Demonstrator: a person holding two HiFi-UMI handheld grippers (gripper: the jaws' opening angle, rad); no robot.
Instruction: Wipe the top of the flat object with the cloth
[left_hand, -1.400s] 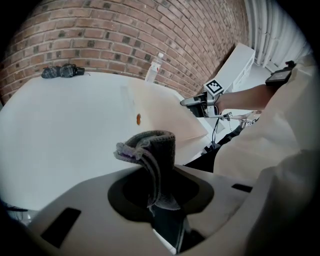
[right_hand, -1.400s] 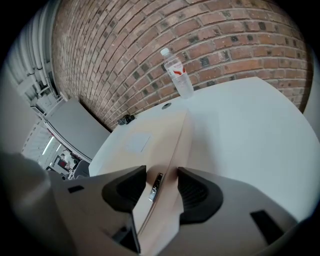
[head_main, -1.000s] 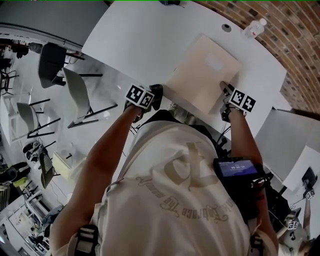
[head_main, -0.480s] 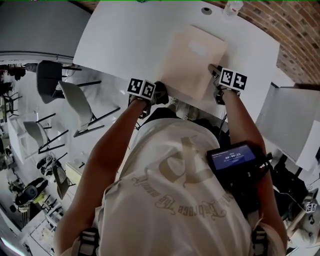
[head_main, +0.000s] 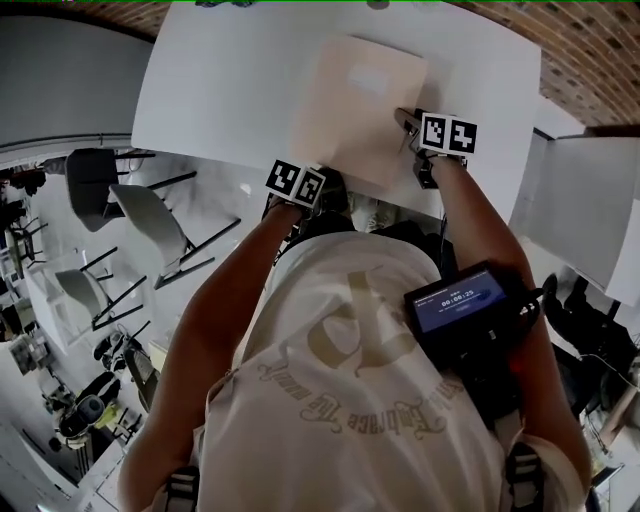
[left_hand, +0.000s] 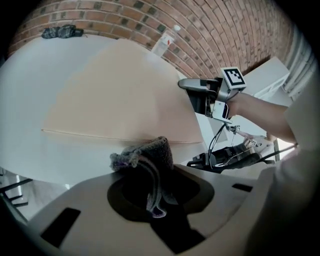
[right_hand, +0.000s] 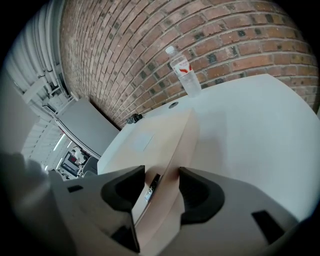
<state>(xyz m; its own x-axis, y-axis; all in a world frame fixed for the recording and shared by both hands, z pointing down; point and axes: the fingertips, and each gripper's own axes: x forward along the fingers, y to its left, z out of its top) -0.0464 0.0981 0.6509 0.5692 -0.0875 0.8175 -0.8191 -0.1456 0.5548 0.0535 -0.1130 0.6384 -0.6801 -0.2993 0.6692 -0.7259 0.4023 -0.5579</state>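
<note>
left gripper (head_main: 330, 190) nearer flat object (head_main: 360, 100), cloth (left_hand: 145, 152) in jaws; long axis points away.

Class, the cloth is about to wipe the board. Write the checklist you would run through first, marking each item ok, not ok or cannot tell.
1. Cloth gripped: ok. The left hand-held gripper is shut on it.
2. Board steadied: ok. The right hand-held gripper clamps its right edge.
3. Board top free of loose things: ok. Only a pale label shows on it.
4. Cloth on the board top: not ok. It sits at the near edge, not over the top.
5. Bottle out of the wiping path: ok. It stands on the table beyond the board, by the brick wall.
</note>
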